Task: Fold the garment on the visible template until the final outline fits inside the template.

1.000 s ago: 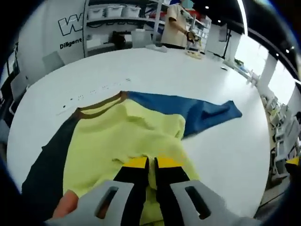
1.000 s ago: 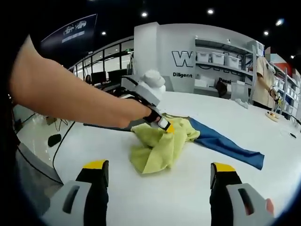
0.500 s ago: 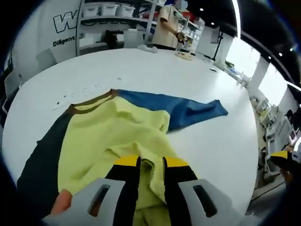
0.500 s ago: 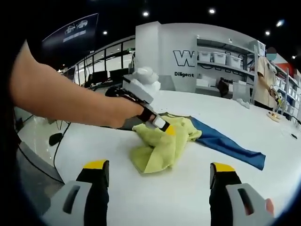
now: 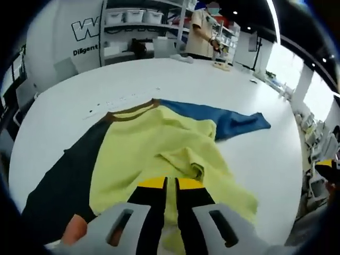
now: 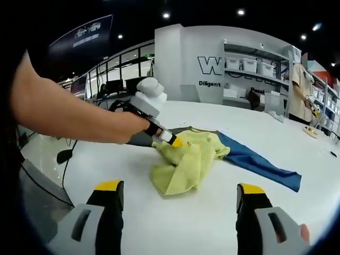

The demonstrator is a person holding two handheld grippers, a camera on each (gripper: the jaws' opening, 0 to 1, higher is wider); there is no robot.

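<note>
A broad white surface (image 5: 255,159) carries the garment (image 5: 159,149), a yellow shirt with one blue and one dark sleeve, lying bunched near its middle. No template outline can be made out. The left gripper (image 5: 170,186) pinches the yellow hem between nearly closed jaws, apparently mid-fold; the right gripper (image 6: 180,194) hangs back over bare surface, jaws wide and empty. The next move likely calls for carrying the held edge across, then tucking the sleeves.
</note>
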